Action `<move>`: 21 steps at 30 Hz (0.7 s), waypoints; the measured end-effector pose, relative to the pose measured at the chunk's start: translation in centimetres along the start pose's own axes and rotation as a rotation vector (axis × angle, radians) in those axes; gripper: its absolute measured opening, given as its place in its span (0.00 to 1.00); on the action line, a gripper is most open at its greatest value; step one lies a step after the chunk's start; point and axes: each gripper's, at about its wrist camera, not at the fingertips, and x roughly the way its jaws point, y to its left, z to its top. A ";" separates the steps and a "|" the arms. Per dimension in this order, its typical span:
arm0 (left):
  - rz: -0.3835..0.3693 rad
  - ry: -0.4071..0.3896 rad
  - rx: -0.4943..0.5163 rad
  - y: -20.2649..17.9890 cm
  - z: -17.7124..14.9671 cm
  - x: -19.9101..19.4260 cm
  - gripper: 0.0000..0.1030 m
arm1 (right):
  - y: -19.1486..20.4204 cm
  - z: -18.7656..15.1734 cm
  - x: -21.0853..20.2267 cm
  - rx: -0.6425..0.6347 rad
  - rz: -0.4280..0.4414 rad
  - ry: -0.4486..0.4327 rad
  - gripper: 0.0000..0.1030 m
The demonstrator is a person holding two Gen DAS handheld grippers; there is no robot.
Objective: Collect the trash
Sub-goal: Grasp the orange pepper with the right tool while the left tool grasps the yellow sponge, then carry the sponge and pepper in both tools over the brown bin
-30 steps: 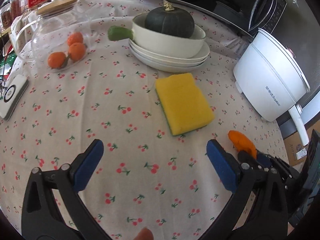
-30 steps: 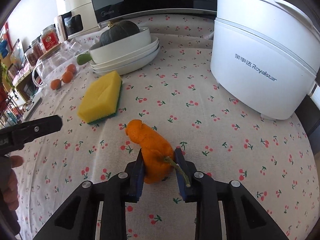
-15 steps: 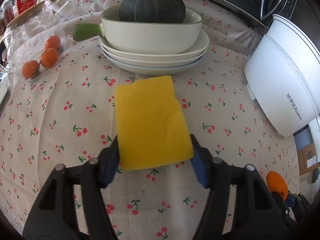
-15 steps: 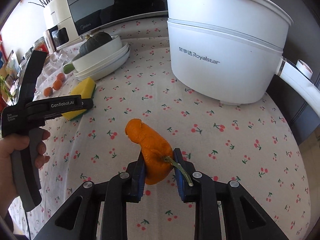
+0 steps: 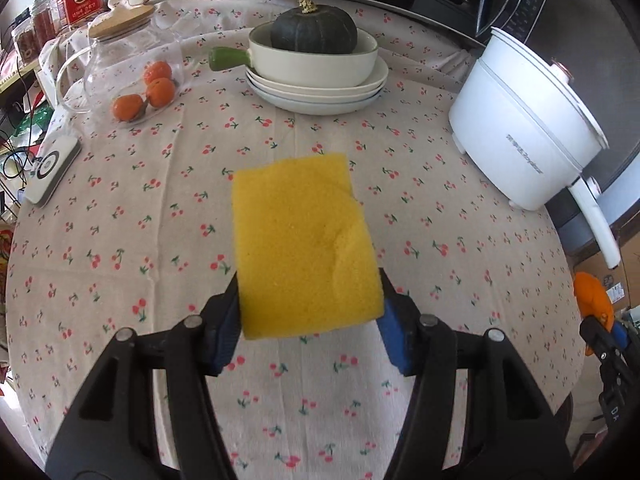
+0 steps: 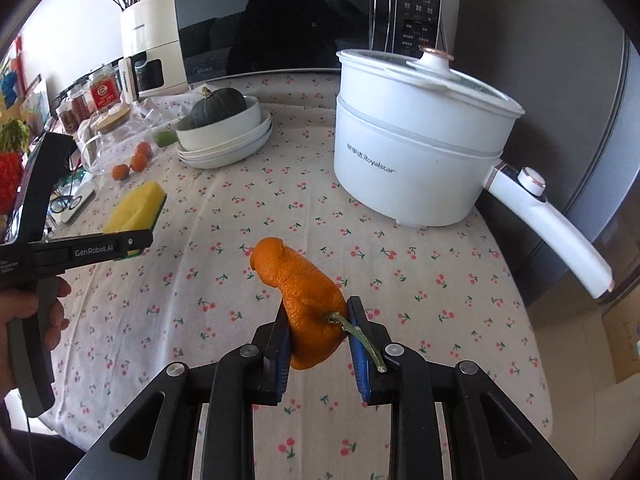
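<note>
Both grippers loaded w/ trash, held above the cherry-print tablecloth (image 5: 160,184).

L gripper (image 5: 310,322) pinches a yellow sponge (image 5: 304,240) across its near end, clear of the cloth; foam dents by the right pad, so it's soft, light, squashy. Best grip looks like across the width, mid-body, so it won't flop. R gripper (image 6: 318,338) clamps an orange peel (image 6: 300,292) w/ a green stem, jaws narrow: thin, leathery, pebbly skin, curled, prob. slippery inside and tears easily, so hold the thick folded part. Hard glossy white cooker pot (image 6: 416,148) stands behind.
</note>
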 end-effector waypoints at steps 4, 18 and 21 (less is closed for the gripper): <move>-0.025 -0.006 0.029 -0.2 -2.5 -2.9 0.59 | 0.4 -1.2 -3.4 0.018 -0.002 -0.006 0.26; -0.090 -0.025 0.225 -2.0 -11.3 -10.2 0.59 | 0.9 -8.8 -10.5 0.142 -0.009 0.079 0.26; -0.102 -0.021 0.254 -2.1 -12.6 -10.7 0.59 | 0.6 -10.3 -10.9 0.178 -0.012 0.102 0.26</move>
